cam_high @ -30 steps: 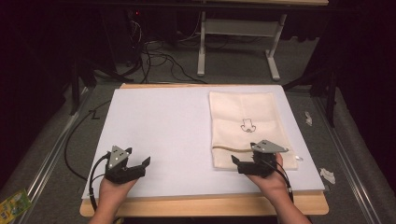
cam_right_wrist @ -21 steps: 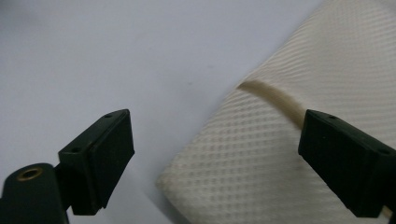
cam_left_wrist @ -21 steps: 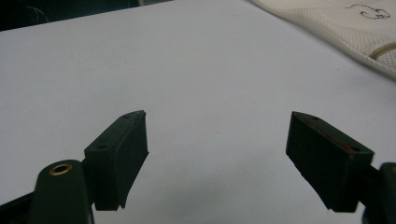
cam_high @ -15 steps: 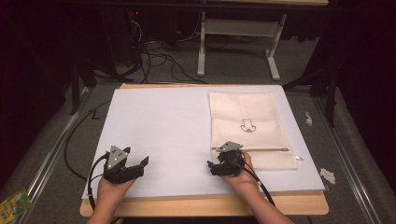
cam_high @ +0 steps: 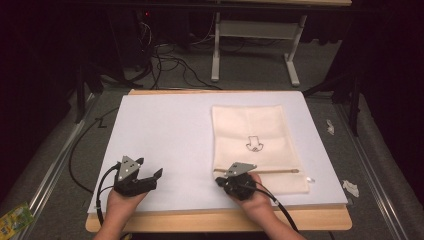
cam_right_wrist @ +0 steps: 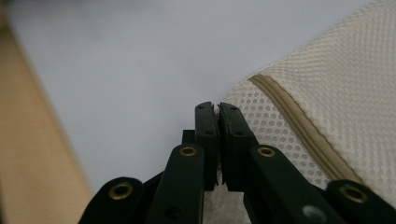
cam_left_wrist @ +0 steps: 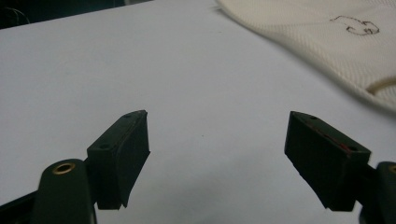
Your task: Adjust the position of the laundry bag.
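Taking the cream mesh fabric pouch with a tan zipper [cam_high: 255,145] as my landmark: I see it lying flat on the pale lavender-white rectangular mat [cam_high: 165,130], which covers the light wooden tabletop [cam_high: 220,220]. The pouch occupies the right half of the mat, its zipper running along its near end. A small black outline drawing [cam_high: 253,144] is printed at the pouch's middle.

My right gripper [cam_right_wrist: 217,111] sits at the pouch's near left corner, at the end of the zipper. In the right gripper view its two black jaws are pressed together, with the white mesh of the corner directly against and beneath their tips; I cannot tell whether any fabric is caught between them. The tan zipper tape [cam_right_wrist: 299,130] runs away from the jaws along the pouch's edge.

My left gripper [cam_left_wrist: 217,154] rests well to the left of the pouch, over bare mat near the mat's front edge. Its jaws are spread wide with nothing between them. In the left gripper view, the pouch's edge lies beyond them at upper right.

In the high view, a black cable [cam_high: 102,187] trails from the left gripper.
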`<action>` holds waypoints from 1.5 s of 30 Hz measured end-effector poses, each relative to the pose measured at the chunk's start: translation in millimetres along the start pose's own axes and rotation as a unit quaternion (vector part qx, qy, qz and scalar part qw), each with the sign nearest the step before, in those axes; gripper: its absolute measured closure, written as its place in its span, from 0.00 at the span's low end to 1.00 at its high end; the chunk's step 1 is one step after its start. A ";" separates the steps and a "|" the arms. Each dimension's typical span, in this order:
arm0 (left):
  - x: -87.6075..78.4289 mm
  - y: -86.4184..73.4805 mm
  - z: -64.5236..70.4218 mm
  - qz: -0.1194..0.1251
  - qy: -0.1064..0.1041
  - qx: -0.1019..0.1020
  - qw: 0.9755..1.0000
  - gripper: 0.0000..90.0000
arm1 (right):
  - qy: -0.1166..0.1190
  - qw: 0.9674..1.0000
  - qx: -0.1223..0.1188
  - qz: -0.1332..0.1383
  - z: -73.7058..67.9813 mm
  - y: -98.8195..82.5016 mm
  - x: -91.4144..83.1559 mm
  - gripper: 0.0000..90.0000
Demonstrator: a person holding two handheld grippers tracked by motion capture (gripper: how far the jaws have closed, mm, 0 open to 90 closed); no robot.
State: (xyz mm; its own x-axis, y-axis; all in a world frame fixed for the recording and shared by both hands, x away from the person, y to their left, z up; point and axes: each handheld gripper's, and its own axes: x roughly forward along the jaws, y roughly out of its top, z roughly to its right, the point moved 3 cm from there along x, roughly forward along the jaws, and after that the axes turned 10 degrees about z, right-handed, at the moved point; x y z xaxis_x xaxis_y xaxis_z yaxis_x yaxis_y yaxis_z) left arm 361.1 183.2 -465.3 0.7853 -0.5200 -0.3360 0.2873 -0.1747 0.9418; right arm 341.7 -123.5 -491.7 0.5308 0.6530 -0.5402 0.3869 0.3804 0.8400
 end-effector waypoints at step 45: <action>92.5 5.0 43.9 -0.087 0.003 -0.061 0.994 0.64 | -0.173 0.971 0.146 0.073 130.8 -60.3 -143.7 0.65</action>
State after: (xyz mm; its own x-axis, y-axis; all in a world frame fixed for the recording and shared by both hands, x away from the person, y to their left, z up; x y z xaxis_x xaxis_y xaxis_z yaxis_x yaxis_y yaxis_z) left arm 411.1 97.5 -491.2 0.7214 -0.4847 -0.4946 0.4833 -0.1591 0.8609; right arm 340.7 -325.9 -471.4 0.7980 0.4072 -0.4442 0.4597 0.0653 0.8857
